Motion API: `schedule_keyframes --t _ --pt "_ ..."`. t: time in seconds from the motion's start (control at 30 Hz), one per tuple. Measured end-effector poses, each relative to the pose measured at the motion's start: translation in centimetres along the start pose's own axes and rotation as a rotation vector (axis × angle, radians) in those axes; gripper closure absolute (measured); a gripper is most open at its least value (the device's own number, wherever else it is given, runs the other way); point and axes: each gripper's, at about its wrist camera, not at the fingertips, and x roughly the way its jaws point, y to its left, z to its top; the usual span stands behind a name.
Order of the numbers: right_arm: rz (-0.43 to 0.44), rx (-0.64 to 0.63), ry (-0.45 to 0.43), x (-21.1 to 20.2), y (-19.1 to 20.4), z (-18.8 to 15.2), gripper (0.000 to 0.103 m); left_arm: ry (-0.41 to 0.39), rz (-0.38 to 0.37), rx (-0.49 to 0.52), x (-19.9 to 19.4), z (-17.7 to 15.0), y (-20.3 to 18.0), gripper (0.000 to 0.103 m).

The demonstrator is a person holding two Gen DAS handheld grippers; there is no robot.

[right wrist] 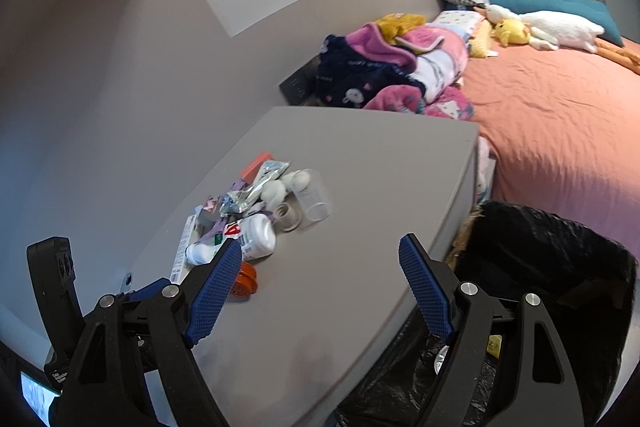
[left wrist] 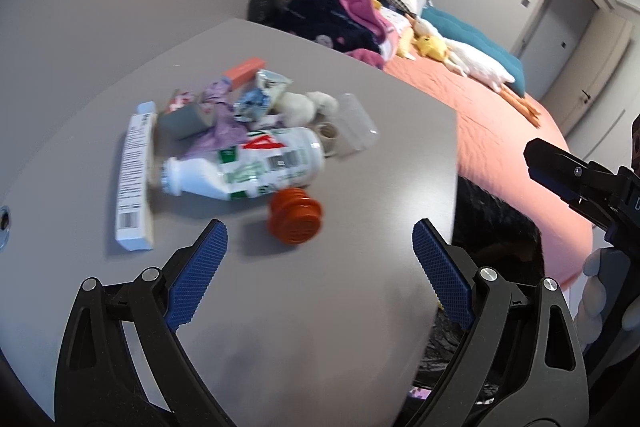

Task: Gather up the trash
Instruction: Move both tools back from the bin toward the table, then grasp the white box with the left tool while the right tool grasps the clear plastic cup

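A heap of trash lies on the grey table: a white bottle on its side, an orange cap, a long white box, a clear cup, a tape roll and crumpled wrappers. My left gripper hangs open just short of the orange cap, holding nothing. At the table's right edge my right gripper is open and empty, and it also shows in the left wrist view. The bottle and cap lie ahead of its left finger.
A bin lined with a black bag stands open on the floor beside the table's right edge, with some items inside. Beyond it is a bed with an orange cover, piled clothes and plush toys. A wall runs along the table's left.
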Motion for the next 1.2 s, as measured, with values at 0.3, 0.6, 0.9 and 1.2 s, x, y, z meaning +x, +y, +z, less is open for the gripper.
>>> schedule_keyframes --t 0.3,0.6,0.9,1.2 --pt "0.004 -0.055 0.061 3.9 1.6 1.0 0.022 -0.007 0.052 -0.049 0.6 0.8 3.5 0.012" --pt "-0.029 -0.093 0.114 8.1 2.2 2.3 0.022 0.004 0.102 -0.142 1.8 2.2 7.9 0.012" --pt "-0.061 -0.12 0.172 12.1 2.2 3.3 0.031 0.019 0.155 -0.174 3.8 3.4 11.0 0.023" --pt "-0.091 -0.163 0.208 15.9 2.4 4.4 0.039 0.057 0.186 -0.213 5.7 4.6 14.0 0.037"
